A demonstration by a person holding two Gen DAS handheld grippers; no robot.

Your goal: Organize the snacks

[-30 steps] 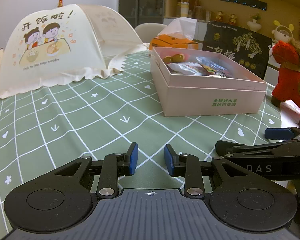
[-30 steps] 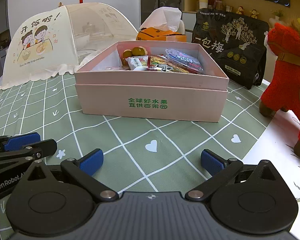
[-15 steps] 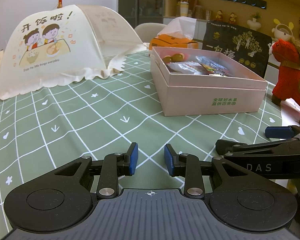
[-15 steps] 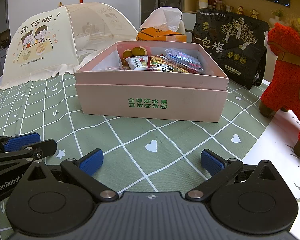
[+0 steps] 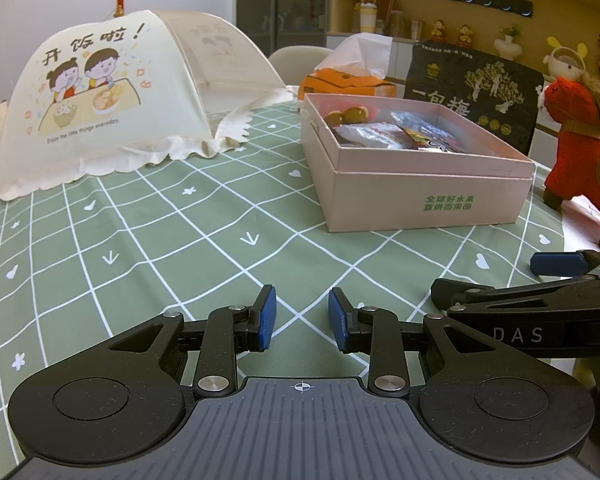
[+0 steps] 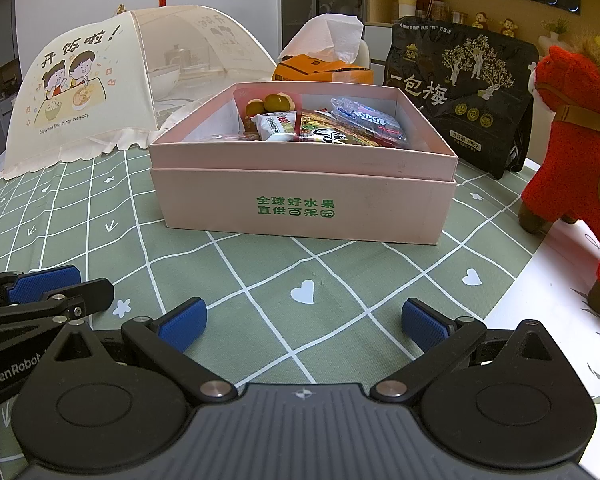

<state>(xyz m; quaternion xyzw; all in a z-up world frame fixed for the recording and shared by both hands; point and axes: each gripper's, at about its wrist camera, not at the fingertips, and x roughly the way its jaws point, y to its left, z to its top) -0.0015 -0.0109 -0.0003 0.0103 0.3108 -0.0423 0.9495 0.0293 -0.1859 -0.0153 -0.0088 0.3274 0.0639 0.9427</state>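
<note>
A pink cardboard box (image 6: 304,200) with green print stands on the green checked tablecloth (image 6: 260,264); it also shows in the left wrist view (image 5: 428,196). Several snack packets (image 6: 324,124) lie inside it, also seen in the left wrist view (image 5: 396,134). My right gripper (image 6: 304,322) is open wide and empty, low over the cloth in front of the box. My left gripper (image 5: 302,316) is empty, its jaws a narrow gap apart, low over the cloth to the left of the box. Each gripper shows at the edge of the other's view.
A cream mesh food cover (image 5: 112,96) stands at the back left. An orange tissue box (image 6: 324,68) and a black snack bag (image 6: 460,92) stand behind the pink box. A red plush horse (image 6: 576,152) stands at the right, near the cloth's edge.
</note>
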